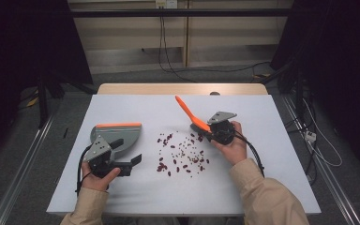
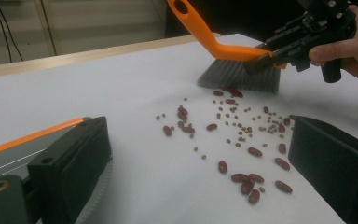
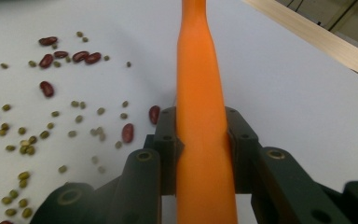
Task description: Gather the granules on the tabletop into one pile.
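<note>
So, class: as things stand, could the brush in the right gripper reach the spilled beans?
Probably yes: the brush, clamped in the right gripper, rests at the beans' far edge, with nothing between.

High view: fixed above the person's side, looking forward and down; takes in the whole white table (image 1: 122, 187), both forearms entering from the bottom, floor and wall beyond.

Left gripper view: low, close to the tabletop, looking along its own jaws across the scattered beans (image 2: 242, 135) toward the brush (image 2: 223, 51) and the right gripper (image 2: 265, 58) farther off.

Right gripper view: very near, looking along the brush handle clamped between its jaws, table's far edge at upper right.

Shared: the beans and the orange brush appear in all three views.
</note>
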